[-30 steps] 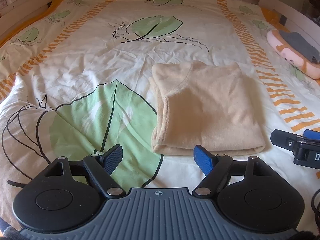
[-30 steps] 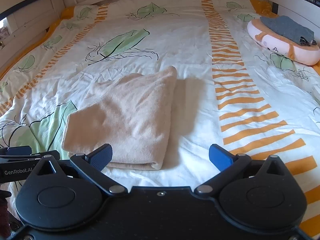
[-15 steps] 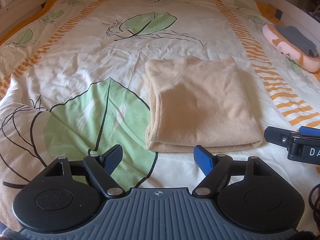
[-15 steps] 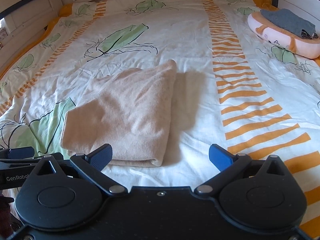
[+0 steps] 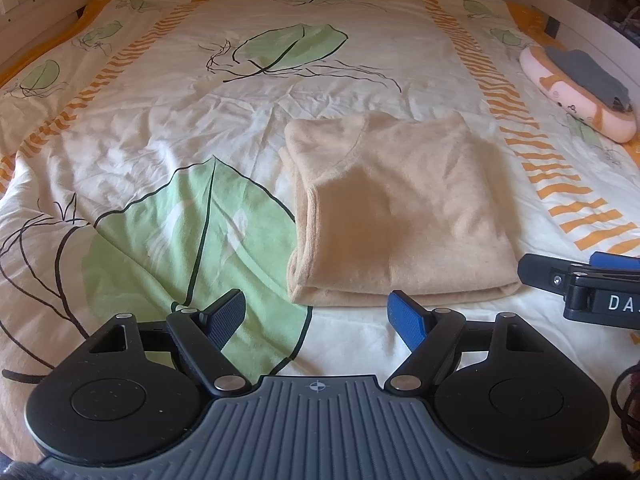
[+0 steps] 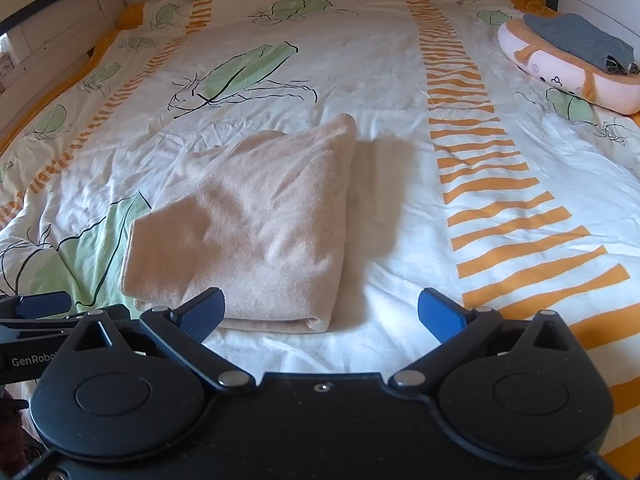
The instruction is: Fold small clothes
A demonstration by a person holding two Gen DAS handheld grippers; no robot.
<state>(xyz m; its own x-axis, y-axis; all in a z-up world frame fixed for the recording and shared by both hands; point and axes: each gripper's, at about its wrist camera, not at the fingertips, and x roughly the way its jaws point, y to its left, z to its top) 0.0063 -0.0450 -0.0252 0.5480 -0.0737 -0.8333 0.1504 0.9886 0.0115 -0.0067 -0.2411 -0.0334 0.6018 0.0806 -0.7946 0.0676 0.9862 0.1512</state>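
beige fleece folded, both grippers empty

beige fleece garment (image 5: 400, 208), folded into a rectangle, lies on the leaf-print duvet (image 5: 160, 120). left gripper (image 5: 316, 316) spread wide, holding nothing, garment at 1 o'clock. right gripper (image 6: 320, 312) likewise wide and empty; its left fingertip (image 6: 202, 312) possibly over the hem.

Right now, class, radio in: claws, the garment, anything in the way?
Left claw open, empty. Right claw open, empty. Beige garment folded, flat on the bedspread, untouched. Nothing between claws and garment.
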